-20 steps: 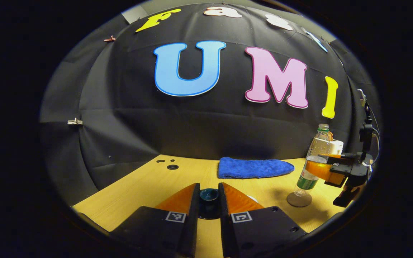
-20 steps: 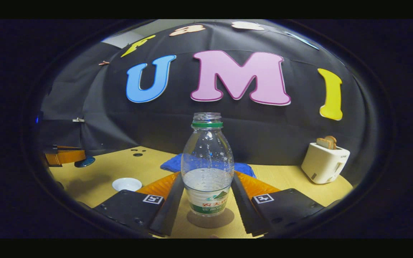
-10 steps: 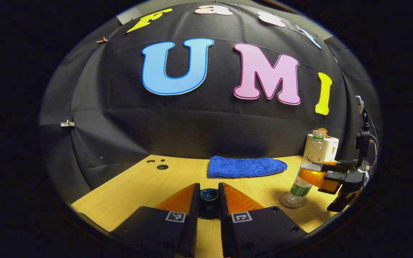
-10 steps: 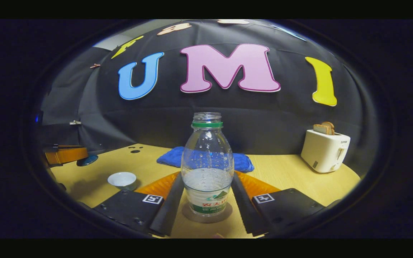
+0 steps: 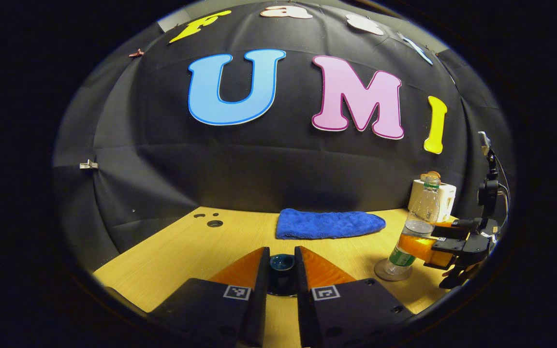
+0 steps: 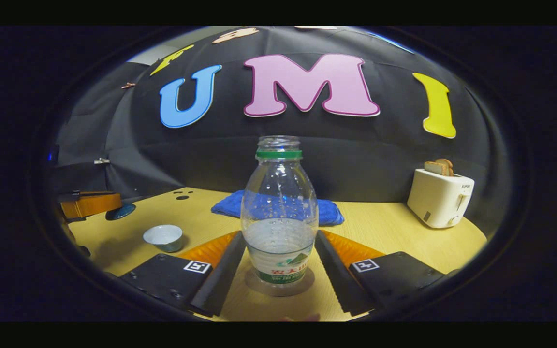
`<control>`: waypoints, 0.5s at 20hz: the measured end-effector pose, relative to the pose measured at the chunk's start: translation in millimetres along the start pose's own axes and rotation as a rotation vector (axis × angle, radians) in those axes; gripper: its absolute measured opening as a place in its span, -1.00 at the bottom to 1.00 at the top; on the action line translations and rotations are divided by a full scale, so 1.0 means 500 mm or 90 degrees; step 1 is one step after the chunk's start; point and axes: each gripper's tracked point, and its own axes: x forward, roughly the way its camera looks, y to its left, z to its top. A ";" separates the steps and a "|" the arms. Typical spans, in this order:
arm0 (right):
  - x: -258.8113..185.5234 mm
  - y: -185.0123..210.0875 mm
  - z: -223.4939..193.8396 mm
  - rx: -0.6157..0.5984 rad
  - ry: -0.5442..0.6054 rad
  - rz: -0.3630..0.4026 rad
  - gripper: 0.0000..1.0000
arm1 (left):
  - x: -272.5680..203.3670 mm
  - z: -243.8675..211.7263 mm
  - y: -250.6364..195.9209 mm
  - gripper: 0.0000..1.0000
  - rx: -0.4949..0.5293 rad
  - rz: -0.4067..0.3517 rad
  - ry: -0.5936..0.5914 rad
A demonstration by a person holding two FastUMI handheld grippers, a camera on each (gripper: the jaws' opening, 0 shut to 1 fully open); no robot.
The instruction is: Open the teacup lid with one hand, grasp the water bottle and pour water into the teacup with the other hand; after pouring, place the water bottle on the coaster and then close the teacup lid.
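Bench (image 6: 394, 237) of pale wood runs back to the black cloth wall, with bare surface between the teacup (image 6: 163, 236) toward the left edge and the toaster (image 6: 440, 198) near the right back corner. A blue cloth (image 6: 278, 209) lies along the back edge.

The right tool (image 6: 278, 251) has its two fingers spread to either side of the water bottle (image 6: 279, 212); in the right gripper view a slight gap seems to show on each side, so I cannot tell whether they press on it. The bottle stands upright on the round coaster (image 6: 278, 287), uncapped, partly filled.

The left tool (image 5: 282, 270) is clenched on the dark teacup lid (image 5: 282, 263), both fingers against its knob, held above the bench; the right gripper view shows that lid (image 6: 120, 211) out by the left edge, apart from the open cup.

Count: one bottle, one coaster, one teacup, one lid, one cloth, one toaster with two slices of toast (image 6: 439, 166).
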 end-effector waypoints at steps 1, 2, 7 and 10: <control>-0.003 -0.001 -0.008 0.007 0.007 0.003 0.81 | 0.009 -0.005 -0.004 -0.38 -0.002 -0.001 0.001; -0.006 -0.002 -0.013 0.013 0.011 0.002 0.84 | 0.014 -0.007 -0.009 -0.46 -0.005 -0.003 0.001; -0.033 -0.003 -0.040 0.019 0.029 -0.004 0.87 | 0.064 -0.023 -0.038 -0.44 0.007 -0.013 -0.005; -0.061 -0.005 -0.055 0.013 0.040 -0.006 0.87 | 0.086 -0.039 -0.054 -0.44 0.018 -0.021 0.003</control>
